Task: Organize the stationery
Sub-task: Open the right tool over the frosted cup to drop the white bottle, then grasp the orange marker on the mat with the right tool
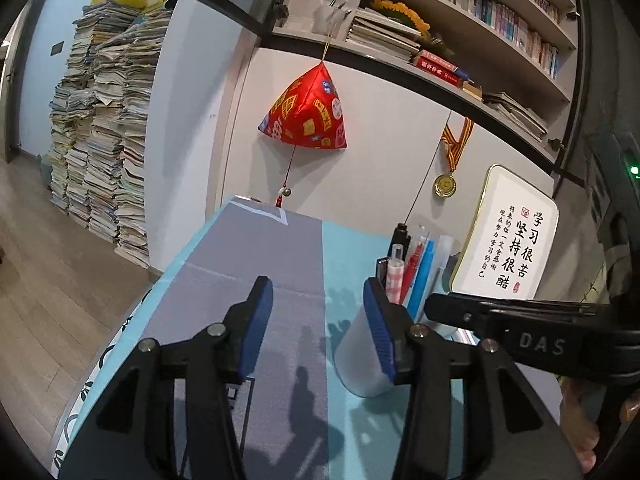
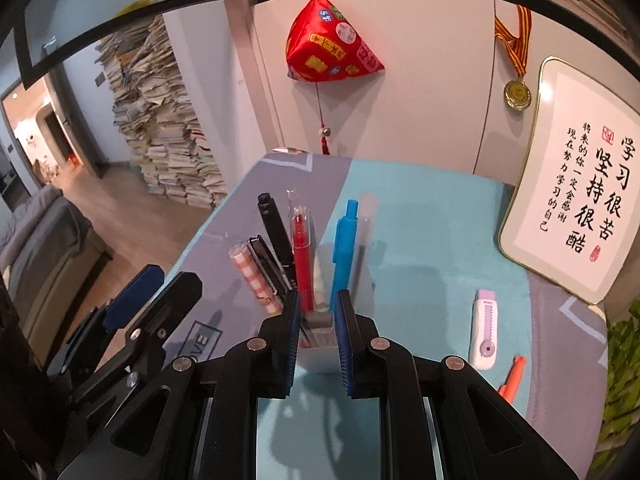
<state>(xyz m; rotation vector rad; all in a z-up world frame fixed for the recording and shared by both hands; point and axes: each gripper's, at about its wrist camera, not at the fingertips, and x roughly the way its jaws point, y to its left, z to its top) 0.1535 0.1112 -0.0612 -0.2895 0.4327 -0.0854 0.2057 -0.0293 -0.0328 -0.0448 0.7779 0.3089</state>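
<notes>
A white pen holder stands on the blue and grey cloth, holding several pens: black, red, blue, a checked one and a clear one. My right gripper sits just above the holder's rim, its blue pads narrowly apart around a grey piece at the rim; I cannot tell if they grip it. In the left wrist view the holder stands beside my open, empty left gripper, its right pad against the holder's side. A white and purple correction tape and an orange pen lie to the right.
A framed calligraphy sign leans on the wall at the right. A red pyramid ornament and a medal hang above the desk. A green plant stands at the right edge. Paper stacks rise beyond the desk's left edge.
</notes>
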